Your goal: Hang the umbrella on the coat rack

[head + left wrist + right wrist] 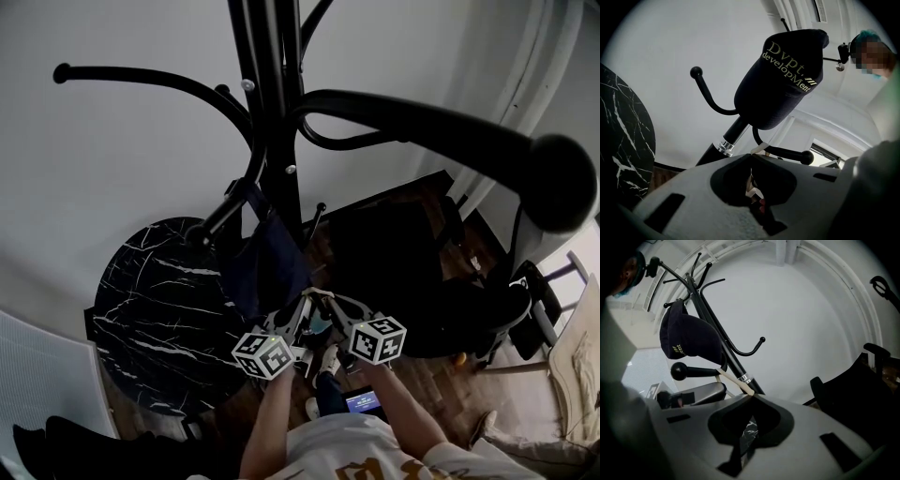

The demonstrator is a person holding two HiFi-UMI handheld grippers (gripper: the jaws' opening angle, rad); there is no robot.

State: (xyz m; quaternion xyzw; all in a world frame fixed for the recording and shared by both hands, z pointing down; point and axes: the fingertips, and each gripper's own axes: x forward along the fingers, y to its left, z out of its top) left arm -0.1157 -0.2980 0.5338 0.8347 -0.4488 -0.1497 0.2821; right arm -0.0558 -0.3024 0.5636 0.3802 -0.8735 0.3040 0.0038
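Observation:
A black coat rack [277, 112] rises in front of me, its pole also in the left gripper view [726, 143] and the right gripper view [719, 341]. A beige umbrella strap [759, 149] loops round a low ball-tipped hook [787, 153]. My left gripper [751, 157] is shut on this strap. My right gripper [752, 397] is shut on the same strap [733, 380], beside the hook [696, 371]. In the head view both grippers, left [300, 307] and right [330, 302], meet at the strap under the rack. The dark umbrella [323, 380] hangs below them, mostly hidden.
A navy cap [780, 89] [686, 341] hangs on the rack just above the hook, and navy cloth [272, 262] shows there from above. A round black marble table [159, 319] stands left. A black chair [412, 272] stands right. The white wall lies behind.

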